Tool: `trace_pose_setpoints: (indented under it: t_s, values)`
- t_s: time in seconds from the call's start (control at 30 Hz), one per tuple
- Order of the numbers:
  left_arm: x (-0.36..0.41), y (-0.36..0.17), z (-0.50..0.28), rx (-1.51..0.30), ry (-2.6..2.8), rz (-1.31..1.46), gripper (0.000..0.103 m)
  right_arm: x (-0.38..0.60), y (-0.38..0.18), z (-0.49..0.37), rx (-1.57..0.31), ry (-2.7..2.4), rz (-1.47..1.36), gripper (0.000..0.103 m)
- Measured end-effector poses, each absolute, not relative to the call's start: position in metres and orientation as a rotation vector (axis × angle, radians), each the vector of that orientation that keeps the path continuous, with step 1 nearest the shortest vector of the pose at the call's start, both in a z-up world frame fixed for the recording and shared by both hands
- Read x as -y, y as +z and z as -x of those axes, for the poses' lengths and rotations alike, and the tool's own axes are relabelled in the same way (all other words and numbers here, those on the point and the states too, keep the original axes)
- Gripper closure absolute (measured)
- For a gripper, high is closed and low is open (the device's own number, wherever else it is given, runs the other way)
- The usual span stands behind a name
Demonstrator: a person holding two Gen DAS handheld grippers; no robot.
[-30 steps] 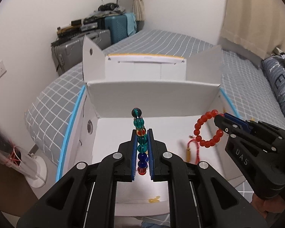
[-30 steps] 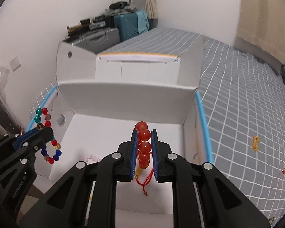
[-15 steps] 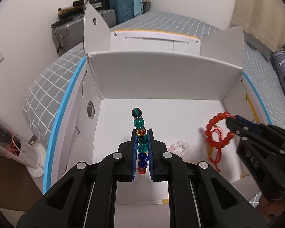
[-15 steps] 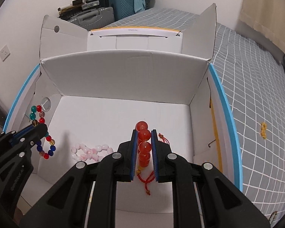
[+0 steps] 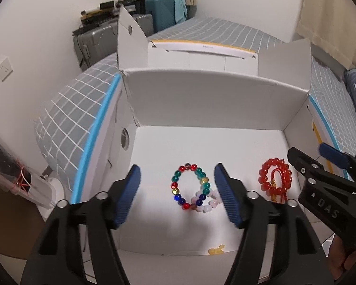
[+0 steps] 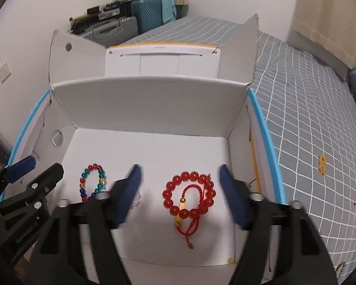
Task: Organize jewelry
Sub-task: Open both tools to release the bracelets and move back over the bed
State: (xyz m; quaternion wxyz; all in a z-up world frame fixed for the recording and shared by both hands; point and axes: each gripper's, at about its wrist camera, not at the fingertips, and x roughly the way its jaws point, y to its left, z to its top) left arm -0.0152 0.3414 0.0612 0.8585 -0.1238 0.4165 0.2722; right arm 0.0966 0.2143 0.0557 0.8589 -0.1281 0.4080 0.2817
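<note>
Left gripper [image 5: 176, 196] gapes above 3 bracelets, seemingly, in white box [image 5: 201, 104].

Inside an open white cardboard box [image 5: 201, 104] on a grey grid-patterned bedspread [image 6: 308, 109], a multicoloured bead bracelet [image 5: 189, 186] lies left, overlapping a pale pink bead bracelet [image 5: 210, 203]; a red bead bracelet with red cord [image 6: 188, 197] lies right. Suitcases [image 5: 154, 14] stand behind.

Black hand-held gripper [image 5: 176, 191] (blue ribbed pads [image 5: 226, 196])
</note>
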Motion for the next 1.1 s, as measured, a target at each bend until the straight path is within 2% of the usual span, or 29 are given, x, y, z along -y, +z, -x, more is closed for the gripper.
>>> trace_pose_setpoints:
  t_s: [0.07,0.23,0.4,0.57,0.8,1.1]
  values:
    - [-0.342,0.065,0.017,-0.864,0.576,0.264,0.028,-0.212,0.059,-0.097,-0.848,0.588,0.269,0.024]
    - [-0.343,0.07,0.02,-0.848,0.59,0.259,0.018,-0.206,0.065,-0.097,-0.831,0.582,0.259,0.012]
    - [-0.342,0.073,0.022,-0.836,0.594,0.257,0.011,-0.201,0.068,-0.095,-0.816,0.585,0.268,0.008]
    - [-0.337,0.079,0.024,-0.818,0.592,0.252,0.006,-0.191,0.075,-0.093,-0.805,0.577,0.258,0.008]
    - [-0.313,0.093,0.02,-0.788,0.545,0.237,0.006,-0.157,0.091,-0.09,-0.78,0.532,0.238,0.008]
    - [-0.235,0.112,-0.004,-0.768,0.409,0.176,0.006,-0.066,0.113,-0.093,-0.761,0.409,0.199,0.008]
